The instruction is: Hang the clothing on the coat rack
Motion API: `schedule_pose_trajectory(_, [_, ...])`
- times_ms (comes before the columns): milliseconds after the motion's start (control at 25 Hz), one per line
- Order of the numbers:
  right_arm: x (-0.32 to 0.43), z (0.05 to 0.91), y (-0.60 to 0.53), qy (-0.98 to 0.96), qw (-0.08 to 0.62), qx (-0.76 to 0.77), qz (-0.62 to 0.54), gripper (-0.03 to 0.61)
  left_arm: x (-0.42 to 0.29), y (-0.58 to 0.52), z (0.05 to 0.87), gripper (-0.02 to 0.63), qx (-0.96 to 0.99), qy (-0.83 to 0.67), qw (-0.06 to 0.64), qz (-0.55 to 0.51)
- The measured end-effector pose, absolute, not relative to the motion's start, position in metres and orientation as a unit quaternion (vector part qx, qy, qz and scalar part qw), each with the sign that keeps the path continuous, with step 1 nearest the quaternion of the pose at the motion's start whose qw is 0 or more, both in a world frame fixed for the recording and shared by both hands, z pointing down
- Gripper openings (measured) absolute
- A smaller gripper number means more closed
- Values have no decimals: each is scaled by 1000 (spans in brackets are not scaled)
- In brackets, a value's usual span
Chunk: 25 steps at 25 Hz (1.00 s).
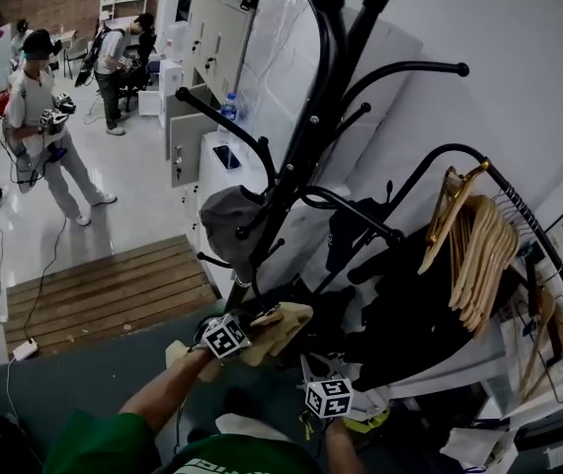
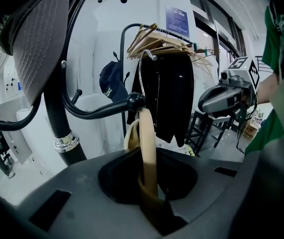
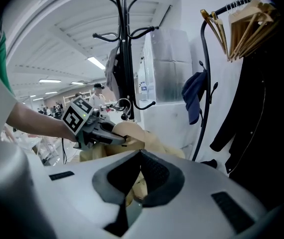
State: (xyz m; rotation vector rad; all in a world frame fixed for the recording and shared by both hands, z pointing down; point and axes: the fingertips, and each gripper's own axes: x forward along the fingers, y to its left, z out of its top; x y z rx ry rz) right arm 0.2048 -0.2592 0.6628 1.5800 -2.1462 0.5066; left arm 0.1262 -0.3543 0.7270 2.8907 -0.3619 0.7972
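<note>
White wall [image 1: 519,28] behind, L tongs [image 2: 152,203] & R tongs [image 3: 132,195] clamp soft beige cloth [image 3: 149,142].

Bundle of pale wooden hangers [image 1: 477,253] on curved black metal rail [image 1: 524,208] right, brown plank platform [image 1: 114,294] near left, white cabinets [image 1: 202,57] far.

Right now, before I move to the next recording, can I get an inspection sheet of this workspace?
Surface: pale floor; wooden platform near the rack's base.
Job's things: black coat rack, upright; tan garment, its strap reaching up to a hook's knob.
Clutter: grey cap on the coat rack; wooden hangers and black clothes on a rail.
Grippers: left gripper shut on the tan garment; right gripper shut on it too.
Cables: white cable trailing across the floor.
Surroundings: people at far left; white cabinets.
</note>
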Motion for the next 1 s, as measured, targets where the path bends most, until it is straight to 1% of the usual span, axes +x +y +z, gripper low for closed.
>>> schedule_pose_trajectory(400, [183,678,-269,-783,226,548,189,8,126,-364,733,52,954,-120,77,265])
schedule_pose_trajectory(1000, [182,696,-265,-784,241,535,202,8,111,-361,775,52,941,-133,116,290])
